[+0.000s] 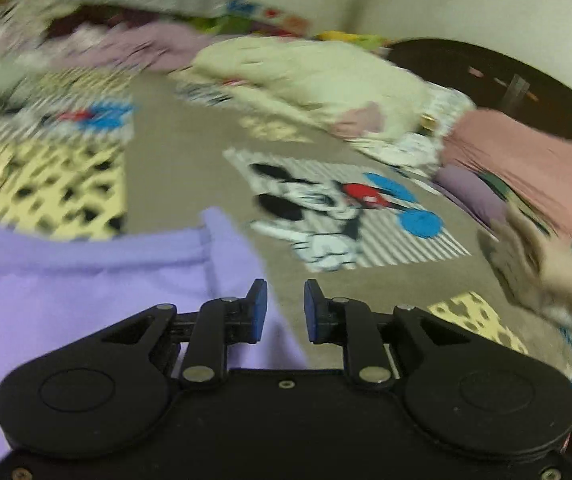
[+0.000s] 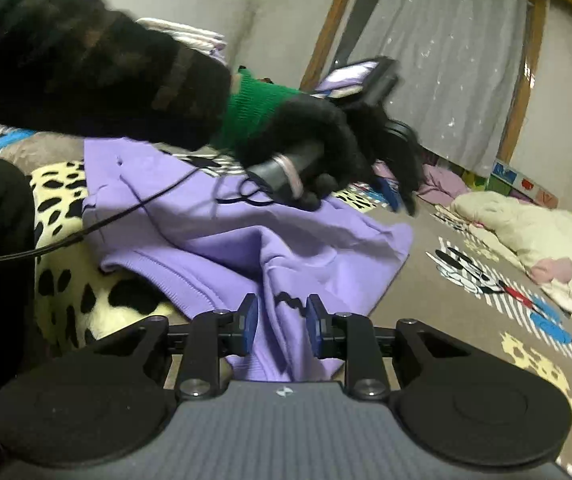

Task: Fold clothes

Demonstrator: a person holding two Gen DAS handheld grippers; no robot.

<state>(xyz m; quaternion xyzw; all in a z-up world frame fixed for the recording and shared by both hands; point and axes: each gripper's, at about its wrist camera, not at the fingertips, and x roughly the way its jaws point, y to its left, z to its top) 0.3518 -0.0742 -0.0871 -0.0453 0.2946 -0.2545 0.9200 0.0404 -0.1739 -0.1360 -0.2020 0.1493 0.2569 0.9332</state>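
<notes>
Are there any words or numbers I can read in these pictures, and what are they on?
No words or numbers can be read.
Small pale logo mark on the right gripper body: a sign, no letters.
Colourful boxes by the curtain: prints too small to read.
Cartoon mouse mat: pictures only, blurred.
Purple sweatshirt: dark squiggle, not readable as text.

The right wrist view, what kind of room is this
Probably a bedroom or living room at home. A grey cartoon-print floor mat covers the ground, a pale sheer curtain hangs at the back, and a lilac sweatshirt and a cream padded garment lie loose on the floor.
</notes>
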